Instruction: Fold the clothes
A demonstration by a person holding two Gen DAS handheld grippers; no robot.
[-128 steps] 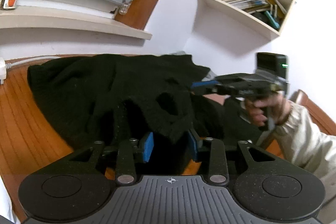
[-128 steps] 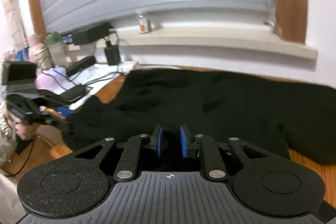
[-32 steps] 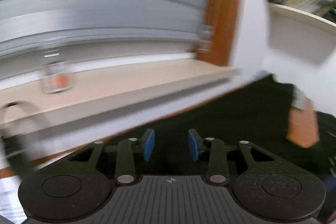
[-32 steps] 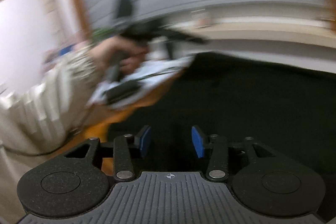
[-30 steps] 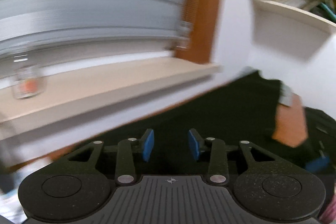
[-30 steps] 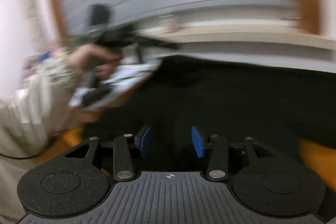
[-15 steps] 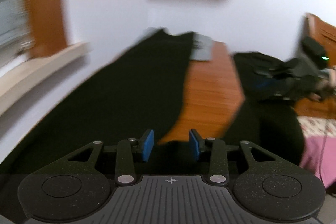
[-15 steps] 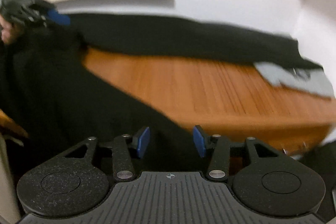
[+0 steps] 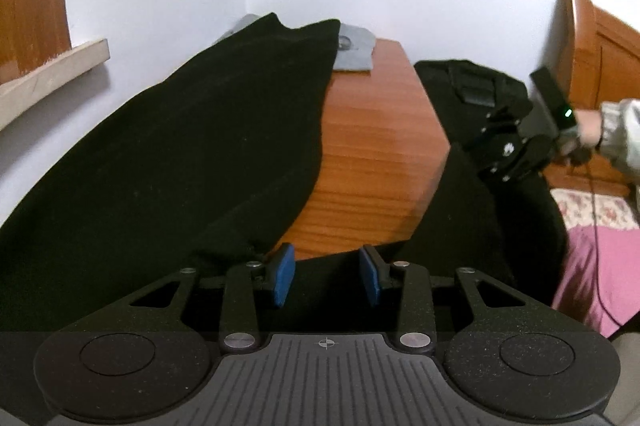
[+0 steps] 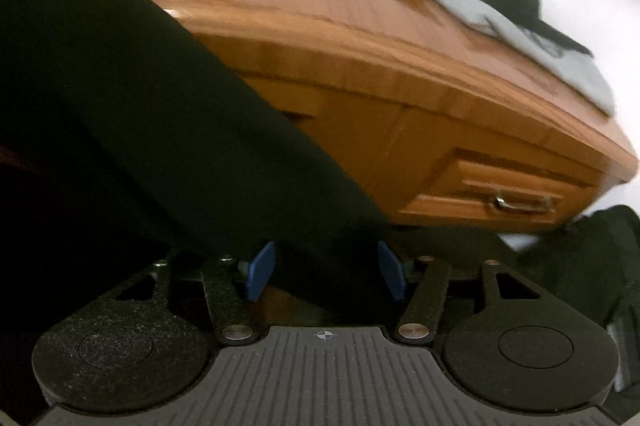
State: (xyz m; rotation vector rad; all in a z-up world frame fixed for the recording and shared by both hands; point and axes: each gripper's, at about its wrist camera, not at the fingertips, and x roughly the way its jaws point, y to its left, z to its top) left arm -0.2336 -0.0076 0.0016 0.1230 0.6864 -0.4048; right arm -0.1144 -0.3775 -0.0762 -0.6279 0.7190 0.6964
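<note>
A: Item: black garment [image 9: 168, 162], spread over the wooden desk [image 9: 372, 162], one edge hanging off the front.

B: Step: re-gripping. Left gripper [image 9: 326, 276] half-open, empty; right gripper [image 10: 324, 274] opening, cloth between unpressed. Next: pinch hem.

garment [image 9: 168, 162] on desk [image 9: 372, 162], bag [image 9: 472, 82] beside
</note>
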